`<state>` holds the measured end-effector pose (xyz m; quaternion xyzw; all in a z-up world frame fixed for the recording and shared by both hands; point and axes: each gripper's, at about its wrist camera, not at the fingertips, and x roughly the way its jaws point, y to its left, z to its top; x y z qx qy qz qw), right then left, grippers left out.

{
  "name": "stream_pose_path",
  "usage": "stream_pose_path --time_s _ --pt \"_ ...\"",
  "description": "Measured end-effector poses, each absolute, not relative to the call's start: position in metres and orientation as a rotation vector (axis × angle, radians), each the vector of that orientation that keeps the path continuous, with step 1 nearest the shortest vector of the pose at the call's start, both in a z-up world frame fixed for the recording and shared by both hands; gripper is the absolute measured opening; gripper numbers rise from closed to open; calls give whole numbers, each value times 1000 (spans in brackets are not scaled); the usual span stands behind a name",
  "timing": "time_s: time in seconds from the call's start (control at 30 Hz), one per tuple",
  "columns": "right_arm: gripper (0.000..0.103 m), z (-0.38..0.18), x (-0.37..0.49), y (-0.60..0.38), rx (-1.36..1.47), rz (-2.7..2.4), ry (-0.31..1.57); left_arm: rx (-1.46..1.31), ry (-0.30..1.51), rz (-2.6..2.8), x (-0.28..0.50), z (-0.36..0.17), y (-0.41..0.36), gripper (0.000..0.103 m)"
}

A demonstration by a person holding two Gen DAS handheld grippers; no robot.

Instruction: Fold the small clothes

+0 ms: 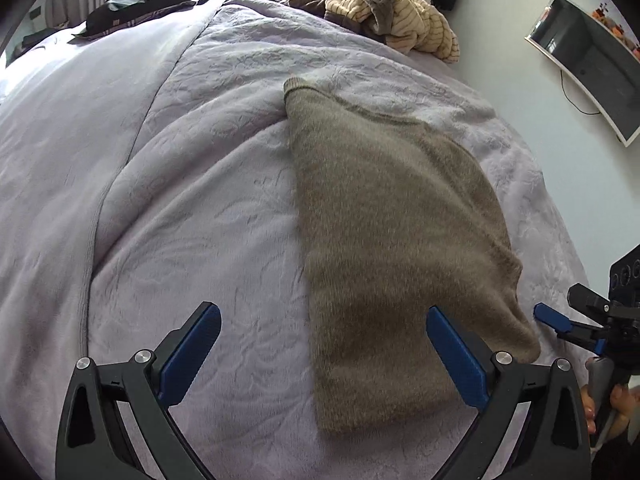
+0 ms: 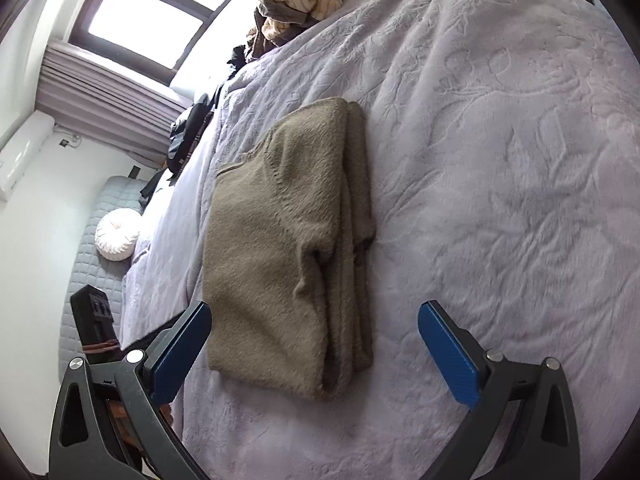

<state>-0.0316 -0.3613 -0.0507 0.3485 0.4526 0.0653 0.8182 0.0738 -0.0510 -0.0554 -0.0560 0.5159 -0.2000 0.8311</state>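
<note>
A brown knitted sweater (image 1: 392,216) lies folded lengthwise on the lilac bedspread (image 1: 192,200). My left gripper (image 1: 324,344) hovers open just above its near end, one blue pad over the bare spread and the other over the knit, nothing pinched. In the right wrist view the same sweater (image 2: 280,240) shows its stacked folded edges on the right side. My right gripper (image 2: 316,344) stands open over the sweater's near hem, pads apart from the cloth. The right gripper's blue fingertip (image 1: 552,318) pokes in at the right edge of the left wrist view, held by a hand (image 1: 608,404).
A heap of cream striped and brown clothes (image 1: 392,12) sits at the far end of the bed, dark garments (image 1: 140,4) at far left. A wall-mounted screen (image 1: 588,60) is on the right. A window (image 2: 144,12), curtain and a round white cushion (image 2: 118,234) lie beyond the bed's left edge.
</note>
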Motion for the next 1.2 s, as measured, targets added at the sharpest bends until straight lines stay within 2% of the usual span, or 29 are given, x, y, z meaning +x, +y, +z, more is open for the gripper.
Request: stream_pose_path --time_s 0.37,0.63,0.9,0.97,1.0,1.03,1.1,1.13,1.17,1.2 --pt "89 -74 33 -388 846 257 1029 -178 1161 -611 135 -68 -78 103" --pt "89 -95 74 -380 861 355 1116 -258 1275 -731 161 -98 -108 103" --pt "88 -110 85 -366 931 474 1063 -279 1262 -756 167 -106 -110 103" --pt "79 -116 83 -371 940 442 1068 -288 1266 -754 168 -109 -110 103" --pt "66 -118 83 -372 932 408 1084 -292 1266 -744 168 -109 -110 101" --pt "53 -119 84 -372 924 385 1099 -295 1264 -728 168 -107 -110 92" --pt "42 -117 81 -370 918 358 1098 -321 1264 -720 168 -102 -108 79" --pt "34 -113 79 -369 917 357 1088 -334 1260 -727 168 -100 -106 68" --pt "32 -109 77 -367 921 362 1072 -344 1253 -736 167 -96 -102 59" --pt "32 -103 76 -364 930 369 1057 -347 1244 -745 165 -92 -98 55"
